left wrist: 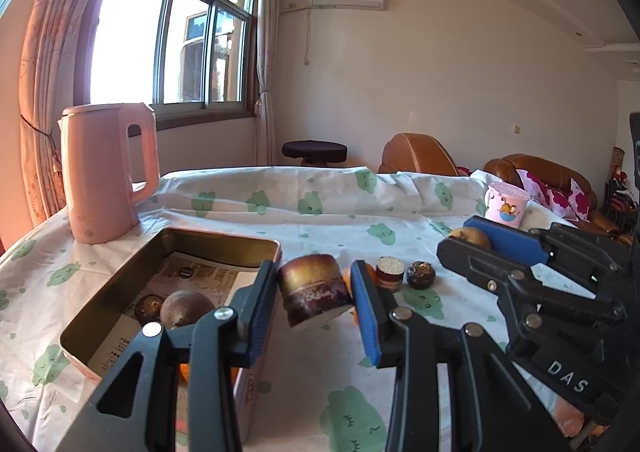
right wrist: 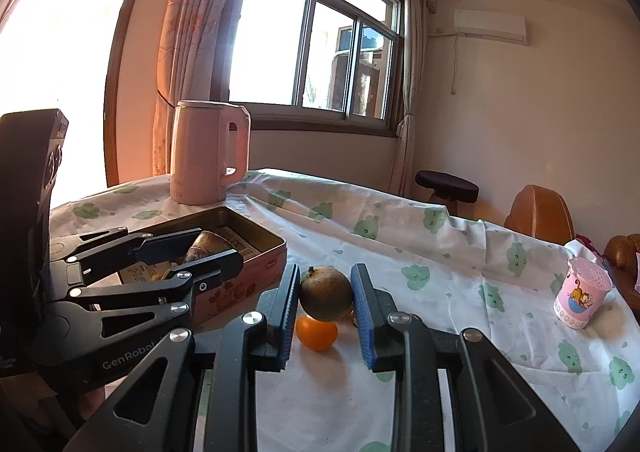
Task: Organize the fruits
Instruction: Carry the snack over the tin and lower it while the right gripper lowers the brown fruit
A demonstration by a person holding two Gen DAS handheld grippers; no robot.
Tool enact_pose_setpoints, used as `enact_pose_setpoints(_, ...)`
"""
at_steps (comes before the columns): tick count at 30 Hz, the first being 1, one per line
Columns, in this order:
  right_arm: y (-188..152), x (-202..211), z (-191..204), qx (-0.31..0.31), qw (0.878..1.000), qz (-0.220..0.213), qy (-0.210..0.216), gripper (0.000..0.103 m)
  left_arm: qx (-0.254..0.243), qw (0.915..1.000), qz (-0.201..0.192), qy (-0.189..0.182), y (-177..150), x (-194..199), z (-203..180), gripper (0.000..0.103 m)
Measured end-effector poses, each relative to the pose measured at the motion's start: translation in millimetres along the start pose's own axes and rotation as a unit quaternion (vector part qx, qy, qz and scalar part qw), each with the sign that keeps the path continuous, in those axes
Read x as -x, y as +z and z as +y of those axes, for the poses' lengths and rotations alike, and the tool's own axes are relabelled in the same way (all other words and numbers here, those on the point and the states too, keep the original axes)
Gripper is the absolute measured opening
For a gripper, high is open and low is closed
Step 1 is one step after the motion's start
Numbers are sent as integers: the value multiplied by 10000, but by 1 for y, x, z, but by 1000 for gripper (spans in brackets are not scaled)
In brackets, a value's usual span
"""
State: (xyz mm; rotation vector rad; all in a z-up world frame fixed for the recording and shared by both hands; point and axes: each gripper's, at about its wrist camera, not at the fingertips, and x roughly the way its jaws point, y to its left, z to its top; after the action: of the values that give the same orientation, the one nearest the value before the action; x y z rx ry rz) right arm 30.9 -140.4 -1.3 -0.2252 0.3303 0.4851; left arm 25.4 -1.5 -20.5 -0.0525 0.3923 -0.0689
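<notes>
- gripping a short piece of sugarcane (left wrist: 314, 288), the left gripper (left wrist: 318, 306) has its two blue pads pressed on the cut cylinder's sides, holding it off the tablecloth (left wrist: 280, 211) just beside the right edge of the tin box (left wrist: 120, 292).
- pinched between the blue pads of the right gripper (right wrist: 326, 302) is a round brownish fruit (right wrist: 326, 294), lifted above the cloth.
- lying on the cloth just under that round fruit is a small orange (right wrist: 316, 332), not touched by the pads.
- the tin box, seen from the left wrist view, is open on top, lined with printed paper, and holds a round brown fruit (left wrist: 186, 308) and a smaller dark fruit (left wrist: 149, 308) next to it.
- beyond the sugarcane, on the cloth, stand a second, smaller sugarcane piece (left wrist: 390, 272) showing its pale cut end, and a dark round water chestnut (left wrist: 420, 275) just to its right; they are close together, and i cannot tell whether they touch.
- a bit of orange peel colour shows behind the left gripper's right pad, too hidden to tell more.
- a pink kettle (left wrist: 108, 175) stands upright on the cloth behind the box, near the window.
- a pink cup (right wrist: 582, 298) with a cartoon print sits upright near the table's far right edge, well apart from the fruits.
- from the right wrist view the left gripper reaches over the box with the sugarcane between its pads.
</notes>
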Motion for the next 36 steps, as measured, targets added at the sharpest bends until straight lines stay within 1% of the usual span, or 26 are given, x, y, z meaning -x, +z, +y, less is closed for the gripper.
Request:
enact_pose_setpoints(11,20,-9,21,273,9995,-53,153,28,109,9998,33,165,0,3,23,40)
enact_pose_setpoints(21,38,-20,37,407,9985,-91,354,28,182,9990,29,395,3,8,46,40)
enact_pose_setpoints(29,52,-28,53,520,9972,-112,517,28,213,9975,136,665,4,6,64,40)
enact_pose_setpoints(36,57,-40,75,659,9955,-80,672,28,312,9955,174,878,6,7,87,40)
